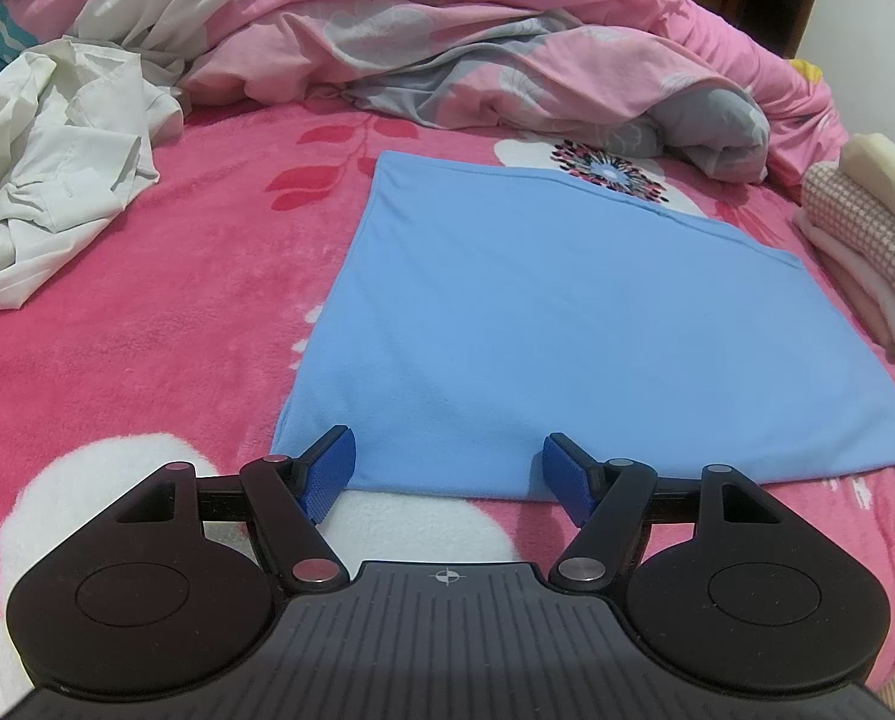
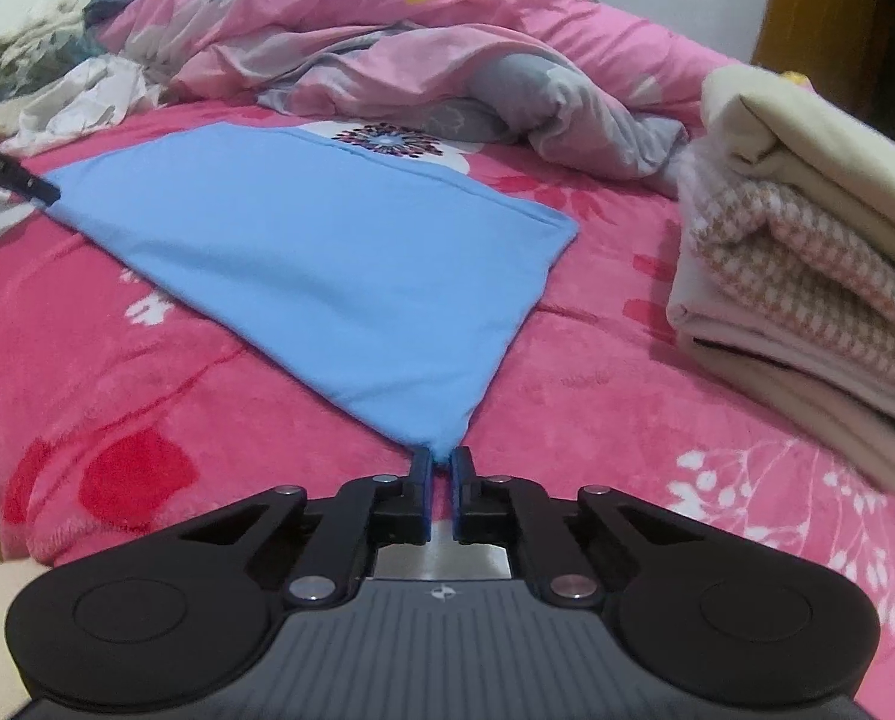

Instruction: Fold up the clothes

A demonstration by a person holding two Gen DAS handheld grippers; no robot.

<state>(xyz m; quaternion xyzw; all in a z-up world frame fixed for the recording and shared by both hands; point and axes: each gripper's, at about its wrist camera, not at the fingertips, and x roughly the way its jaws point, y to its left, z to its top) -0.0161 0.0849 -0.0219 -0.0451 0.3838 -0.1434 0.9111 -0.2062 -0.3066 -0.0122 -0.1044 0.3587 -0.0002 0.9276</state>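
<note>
A light blue cloth (image 1: 567, 312) lies folded flat in a rectangle on the pink fleece blanket (image 1: 147, 330). My left gripper (image 1: 447, 443) is open, its blue fingertips (image 1: 336, 462) resting astride the cloth's near edge close to its left corner, with nothing pinched. In the right wrist view the same blue cloth (image 2: 327, 264) runs to a near corner. My right gripper (image 2: 441, 457) is shut on that corner, which sits between the narrow blue pads. A dark tip of the other gripper (image 2: 21, 180) shows at the cloth's far left corner.
A crumpled white shirt (image 1: 57, 168) lies at the left. A bunched pink and grey floral quilt (image 1: 477, 42) runs along the back. A stack of folded cream and checked clothes (image 2: 807, 252) stands at the right, close to the blue cloth. A wooden door (image 2: 837, 30) is behind.
</note>
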